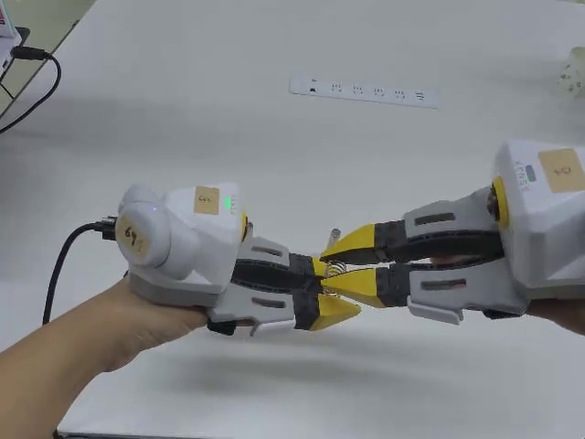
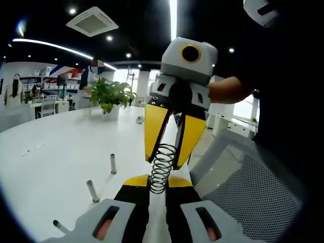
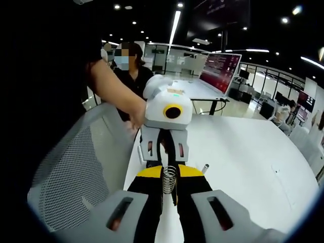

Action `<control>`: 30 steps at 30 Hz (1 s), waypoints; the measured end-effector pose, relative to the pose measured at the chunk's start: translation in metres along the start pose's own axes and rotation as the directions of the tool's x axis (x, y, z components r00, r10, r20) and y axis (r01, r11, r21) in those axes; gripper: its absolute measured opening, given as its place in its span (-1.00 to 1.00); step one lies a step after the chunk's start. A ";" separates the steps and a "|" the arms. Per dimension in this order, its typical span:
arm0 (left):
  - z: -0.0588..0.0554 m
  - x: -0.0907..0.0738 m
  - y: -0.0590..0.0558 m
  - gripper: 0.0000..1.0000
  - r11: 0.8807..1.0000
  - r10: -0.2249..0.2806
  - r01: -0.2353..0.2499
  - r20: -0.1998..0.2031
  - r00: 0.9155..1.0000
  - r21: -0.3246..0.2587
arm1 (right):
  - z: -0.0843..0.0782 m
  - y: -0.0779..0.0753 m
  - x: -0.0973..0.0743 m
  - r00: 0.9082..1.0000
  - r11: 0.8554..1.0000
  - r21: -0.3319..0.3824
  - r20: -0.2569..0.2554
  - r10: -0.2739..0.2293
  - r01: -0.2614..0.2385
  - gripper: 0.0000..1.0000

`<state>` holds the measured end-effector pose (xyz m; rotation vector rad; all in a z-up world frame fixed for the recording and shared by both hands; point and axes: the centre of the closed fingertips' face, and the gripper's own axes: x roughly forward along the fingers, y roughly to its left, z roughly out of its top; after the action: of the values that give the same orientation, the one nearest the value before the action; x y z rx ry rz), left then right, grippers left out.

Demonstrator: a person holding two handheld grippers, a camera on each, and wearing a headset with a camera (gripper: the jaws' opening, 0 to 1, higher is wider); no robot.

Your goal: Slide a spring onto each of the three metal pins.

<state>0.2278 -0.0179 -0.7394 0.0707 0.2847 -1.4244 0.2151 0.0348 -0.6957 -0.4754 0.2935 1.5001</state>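
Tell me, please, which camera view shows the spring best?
The left gripper view: the spring stands full-length, coils distinct, between the right gripper's yellow fingers. The right gripper view shows it foreshortened; the head view shows a few coils where the fingers meet.

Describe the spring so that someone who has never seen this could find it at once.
Start at the white table, then find where the left gripper and right gripper meet nose to nose. Between their yellow tips sits the spring: a coil of wire, unlike the smooth, straight pins standing on the table.
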 end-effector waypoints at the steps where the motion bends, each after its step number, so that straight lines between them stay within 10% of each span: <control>1: 0.000 0.000 0.000 -0.94 1.000 0.000 0.000 0.001 1.000 0.000 | 0.000 0.000 0.000 1.000 1.000 0.000 0.005 -0.002 0.002 -0.86; 12: 0.004 -0.003 -0.002 -0.94 1.000 0.005 -0.005 0.012 1.000 -0.006 | 0.007 -0.005 -0.001 0.990 0.995 0.078 0.126 -0.066 0.056 -0.85; 30: 0.010 -0.006 -0.003 -0.94 1.000 0.009 -0.008 0.032 0.999 -0.014 | 0.016 -0.005 -0.001 0.985 0.996 0.063 0.154 -0.079 0.070 -0.86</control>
<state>0.2257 -0.0150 -0.7281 0.0373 0.2678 -1.4139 0.2188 0.0415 -0.6810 -0.3175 0.1929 1.4434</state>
